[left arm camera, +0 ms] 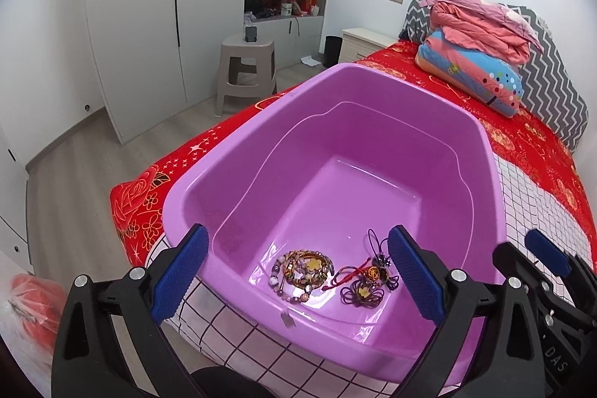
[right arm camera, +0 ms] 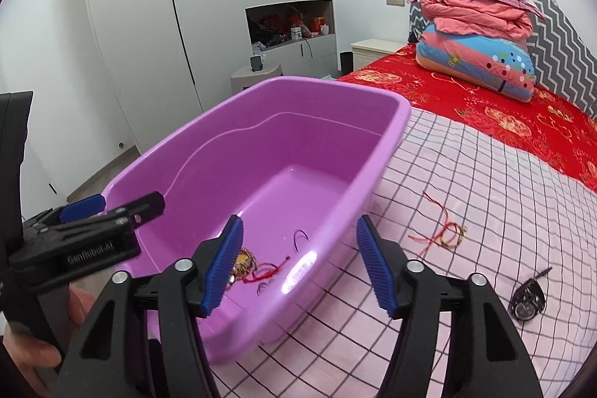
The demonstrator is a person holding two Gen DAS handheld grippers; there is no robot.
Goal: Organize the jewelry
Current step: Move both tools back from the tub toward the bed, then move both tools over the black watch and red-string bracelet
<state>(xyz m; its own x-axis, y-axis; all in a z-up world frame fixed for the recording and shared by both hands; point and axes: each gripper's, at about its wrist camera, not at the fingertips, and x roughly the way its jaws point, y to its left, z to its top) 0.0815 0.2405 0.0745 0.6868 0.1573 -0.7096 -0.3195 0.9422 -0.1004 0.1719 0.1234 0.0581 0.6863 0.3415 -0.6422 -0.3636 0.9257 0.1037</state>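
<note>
A purple plastic tub [left arm camera: 373,107] [right arm camera: 388,137] stands on the bed. On its floor lie beaded bracelets [left arm camera: 302,271] and dark and red cord charms [left arm camera: 369,280], which show in part as cord charms [right arm camera: 261,273] in the right wrist view. My left gripper [left arm camera: 298,271] is open over the tub's near end, nothing between its pads. My right gripper [right arm camera: 298,263] is open above the tub's near right rim, also with nothing in it. On the checked sheet to the right lie a red string bracelet [right arm camera: 444,230] and a black wristwatch [right arm camera: 528,299].
The tub stands on a pink checked sheet [right arm camera: 466,174] over a red bedspread [left arm camera: 522,137]. Folded quilts [right arm camera: 474,36] are stacked at the headboard. A grey stool [left arm camera: 246,69] stands on the floor by the white wardrobe [left arm camera: 149,6]. A hand [right arm camera: 33,353] holds the left gripper's handle.
</note>
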